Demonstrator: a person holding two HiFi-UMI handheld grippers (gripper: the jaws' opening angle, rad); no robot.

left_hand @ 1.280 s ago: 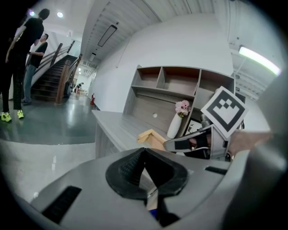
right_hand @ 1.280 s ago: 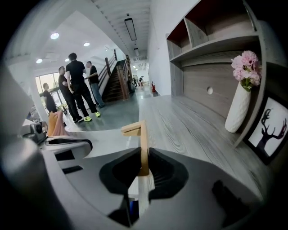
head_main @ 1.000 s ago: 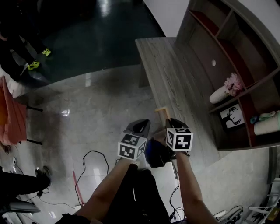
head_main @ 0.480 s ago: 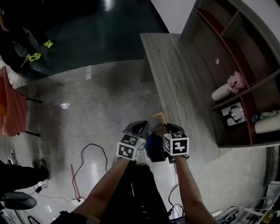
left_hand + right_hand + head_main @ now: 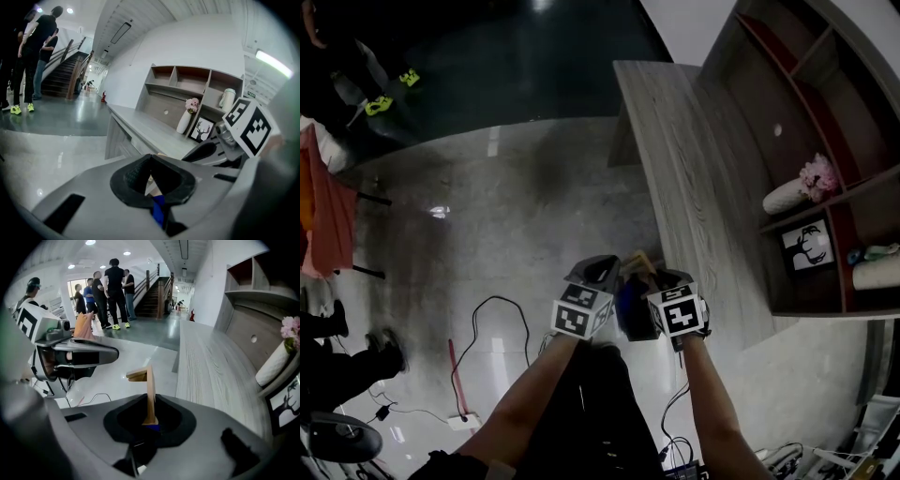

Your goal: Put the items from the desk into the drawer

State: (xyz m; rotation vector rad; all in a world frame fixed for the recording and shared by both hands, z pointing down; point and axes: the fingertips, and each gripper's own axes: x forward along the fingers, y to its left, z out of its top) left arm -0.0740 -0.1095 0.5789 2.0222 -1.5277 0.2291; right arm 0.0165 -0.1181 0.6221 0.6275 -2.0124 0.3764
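At seven o'clock from the desk's near corner, we see the left gripper [image 5: 596, 269]. Its dark pads meet at the tips, and we can name nothing gripped between them; a blue strip shows at their base.

Just beside it, at one o'clock, a thin wooden panel [image 5: 641, 262] stands against the desk's front edge. We judge it to be the drawer's front, though the drawer's inside is hidden.

The right gripper [image 5: 151, 420] is nearly closed and clamps this panel edge-on. The panel's long axis runs toward twelve o'clock along the jaws, and a short ledge turns off toward nine o'clock at its top. The coming pull or push belongs to the right hand.

The desk [image 5: 694, 187] runs toward twelve o'clock, and we make out no loose items on it.

At three o'clock, the shelf unit [image 5: 825, 112] holds a white vase [image 5: 787, 196] of pink flowers. A framed deer picture [image 5: 807, 246] sits in the compartment below.
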